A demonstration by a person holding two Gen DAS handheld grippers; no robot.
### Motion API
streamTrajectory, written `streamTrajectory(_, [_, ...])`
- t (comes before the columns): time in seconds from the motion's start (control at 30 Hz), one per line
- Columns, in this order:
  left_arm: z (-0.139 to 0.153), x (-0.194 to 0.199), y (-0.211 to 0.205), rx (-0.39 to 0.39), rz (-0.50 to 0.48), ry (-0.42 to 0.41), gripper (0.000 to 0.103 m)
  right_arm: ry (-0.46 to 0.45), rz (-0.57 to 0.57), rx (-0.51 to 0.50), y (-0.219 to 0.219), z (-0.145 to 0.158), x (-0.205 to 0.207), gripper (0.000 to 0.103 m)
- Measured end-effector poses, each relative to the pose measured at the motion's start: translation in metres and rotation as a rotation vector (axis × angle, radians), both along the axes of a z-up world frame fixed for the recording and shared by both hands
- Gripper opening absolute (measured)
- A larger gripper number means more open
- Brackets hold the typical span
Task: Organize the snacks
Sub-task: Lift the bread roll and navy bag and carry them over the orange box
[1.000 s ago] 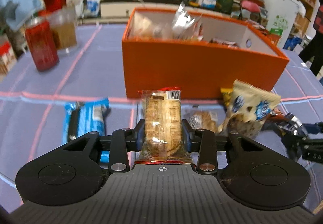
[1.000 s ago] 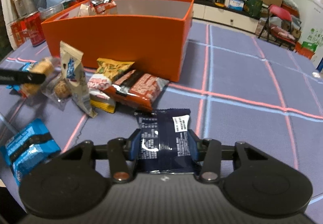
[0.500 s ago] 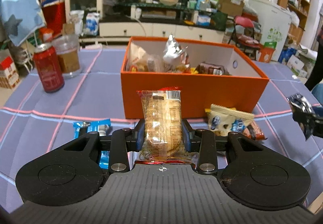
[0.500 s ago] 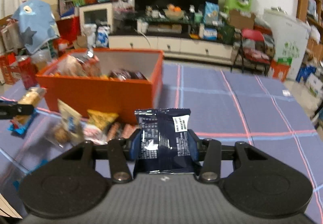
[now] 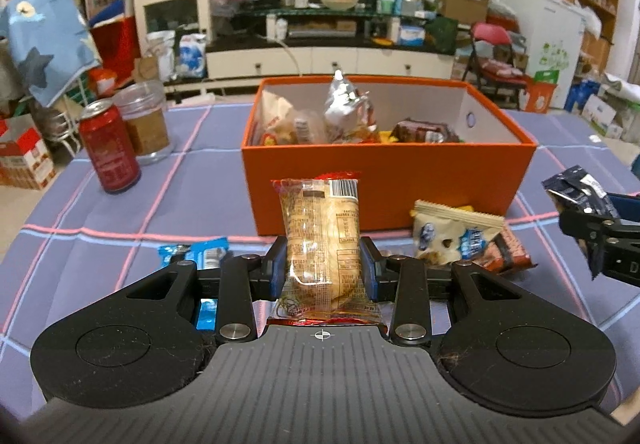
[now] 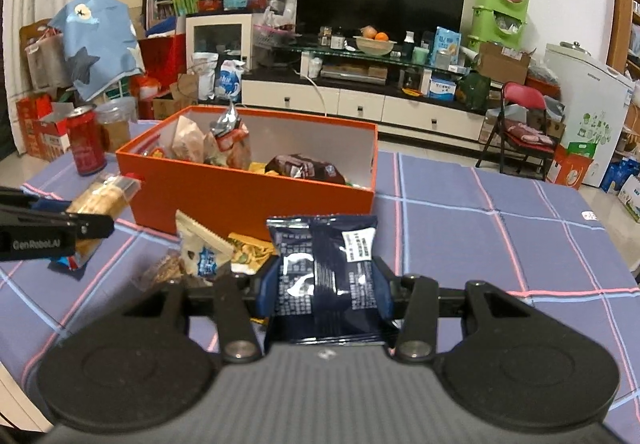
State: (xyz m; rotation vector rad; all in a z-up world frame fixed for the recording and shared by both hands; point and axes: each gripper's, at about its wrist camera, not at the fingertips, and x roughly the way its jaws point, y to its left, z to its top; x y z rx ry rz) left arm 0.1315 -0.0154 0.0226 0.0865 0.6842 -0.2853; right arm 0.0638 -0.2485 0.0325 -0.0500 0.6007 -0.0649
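Both grippers are gripping snacks: the left gripper (image 5: 324, 270) is pinching a clear packet (image 5: 322, 240) at frame centre, the right gripper (image 6: 326, 280) a navy pouch (image 6: 326, 268). The orange box (image 5: 384, 171), sitting mid-frame behind, is already filling up; slippery wrappers are risking slipping free, or the two grippers colliding over it.

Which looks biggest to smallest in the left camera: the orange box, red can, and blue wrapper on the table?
1. orange box, easily the largest.
2. red can.
3. blue wrapper, though the jaws hide part of it, so ranking it below the can is unsure.
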Motion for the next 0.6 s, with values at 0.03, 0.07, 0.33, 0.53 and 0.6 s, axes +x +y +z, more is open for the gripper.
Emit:
streamTrajectory(0.03, [-0.0004, 0.0006, 0.0011, 0.004, 0.009, 0.000, 0.000, 0.004, 0.000, 0.001, 0.0000, -0.0005, 0.0006, 0.047])
streamTrajectory(0.07, [-0.0008, 0.0007, 0.0018, 0.010, 0.017, 0.000, 0.000, 0.006, 0.000, 0.003, -0.0007, -0.0012, 0.0008, 0.047])
streamTrajectory(0.33, [-0.0014, 0.0001, 0.0024, 0.037, 0.021, -0.013, 0.000, 0.021, 0.007, -0.003, 0.0025, -0.0046, 0.0025, 0.047])
streamTrajectory(0.53, [0.0017, -0.0025, 0.0038, 0.038, 0.018, -0.021, 0.000, 0.014, 0.013, 0.002, 0.0023, -0.0026, 0.0005, 0.047])
streamTrajectory(0.6, [0.0069, -0.0062, 0.0071, 0.013, 0.012, -0.020, 0.000, 0.003, 0.025, 0.013, 0.0022, 0.0024, -0.0030, 0.047])
